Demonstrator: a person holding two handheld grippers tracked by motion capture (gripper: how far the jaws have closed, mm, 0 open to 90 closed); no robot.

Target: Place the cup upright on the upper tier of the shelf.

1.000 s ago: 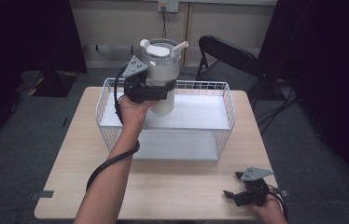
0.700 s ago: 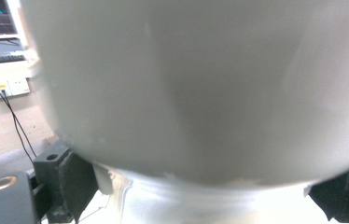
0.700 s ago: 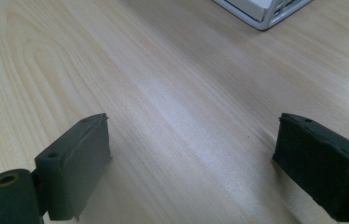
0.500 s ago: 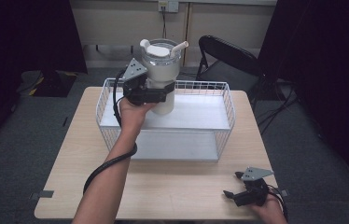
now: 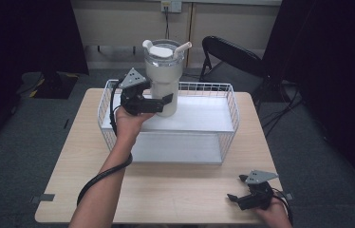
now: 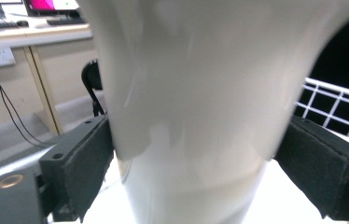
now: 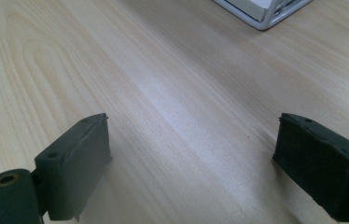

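A tall white tumbler (image 5: pixel 164 78) with a clear lid and a straw stands upright on the floor of a white wire basket (image 5: pixel 228 110), at its back left. My left gripper (image 5: pixel 162 102) is at the tumbler's lower body, open. Its jaws stand wide on either side of the tumbler (image 6: pixel 191 116), right up against where the body narrows. My right gripper (image 5: pixel 232 197) rests low over the table's front right corner. It is open, with bare wood between its fingertips (image 7: pixel 77 158).
The wire basket takes up the far half of the light wooden table (image 5: pixel 175 190), and one of its corners (image 7: pixel 263 18) lies ahead of the right gripper. A black folding chair (image 5: pixel 235 57) stands behind the table. Cables trail from both grippers.
My left gripper has slid a little down and toward me along the tumbler, which has stayed where it stands. The right gripper has not moved.
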